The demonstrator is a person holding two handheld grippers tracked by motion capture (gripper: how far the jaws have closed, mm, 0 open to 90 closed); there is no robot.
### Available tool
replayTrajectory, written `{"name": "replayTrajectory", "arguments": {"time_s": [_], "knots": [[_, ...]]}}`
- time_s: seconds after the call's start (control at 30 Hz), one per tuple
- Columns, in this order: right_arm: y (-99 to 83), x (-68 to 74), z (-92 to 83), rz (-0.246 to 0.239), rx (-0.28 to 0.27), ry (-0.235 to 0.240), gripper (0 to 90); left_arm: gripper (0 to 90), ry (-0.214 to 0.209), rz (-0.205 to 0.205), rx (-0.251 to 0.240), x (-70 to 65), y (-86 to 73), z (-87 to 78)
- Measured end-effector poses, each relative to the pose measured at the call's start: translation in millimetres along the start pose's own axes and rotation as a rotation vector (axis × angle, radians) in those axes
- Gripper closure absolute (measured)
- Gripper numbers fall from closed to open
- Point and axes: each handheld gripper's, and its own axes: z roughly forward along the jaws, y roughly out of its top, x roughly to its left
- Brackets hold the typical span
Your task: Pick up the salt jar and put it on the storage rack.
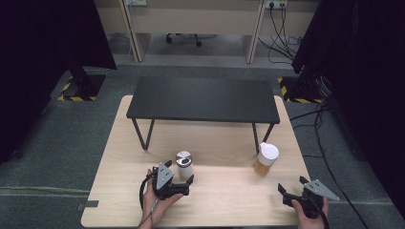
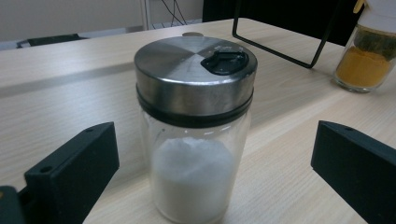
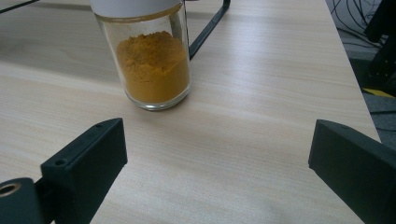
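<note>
Left gripper (image 1: 180,180) is sitting at the near-left part of the desk (image 1: 119,157), jaws spread wide and pointing at the salt jar (image 1: 184,164) — the jar is standing upright just beyond the jaw tips in the high view. In the left gripper view the salt jar (image 2: 196,126) is sitting between the two black jaws, with clear gaps on both sides, so nothing is being gripped. It's clear glass, roughly half full of white grains, steel lid with a small black flap on top.

Right gripper (image 1: 292,188) is resting at the near-right corner of the desk, jaws also standing wide, holding nothing. The turmeric jar (image 1: 266,159) — white lid, orange-yellow powder — is standing upright ahead of it and a bit to its left, near the right leg of the black shelf (image 1: 203,99). In the right gripper view the turmeric jar (image 3: 152,60) is sitting well beyond the jaw tips, toward the left jaw's side, bare wood in between.

The two jars are standing well apart, both in front of the shelf.
</note>
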Motion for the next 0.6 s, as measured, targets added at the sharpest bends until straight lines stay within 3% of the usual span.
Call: {"name": "replayTrajectory", "arguments": {"time_s": [0.33,0.6], "knots": [[-0.3,0.1,-0.1,-0.002,-0.002,0.001,4.6,0.5,0.030,-0.015,0.011,0.4,-0.5,11.8],[-1.0,-0.5,-0.4,0.001,-0.006,0.004,4.6,5.6,0.026,-0.015,0.014,-0.2,2.2,20.7]]}}
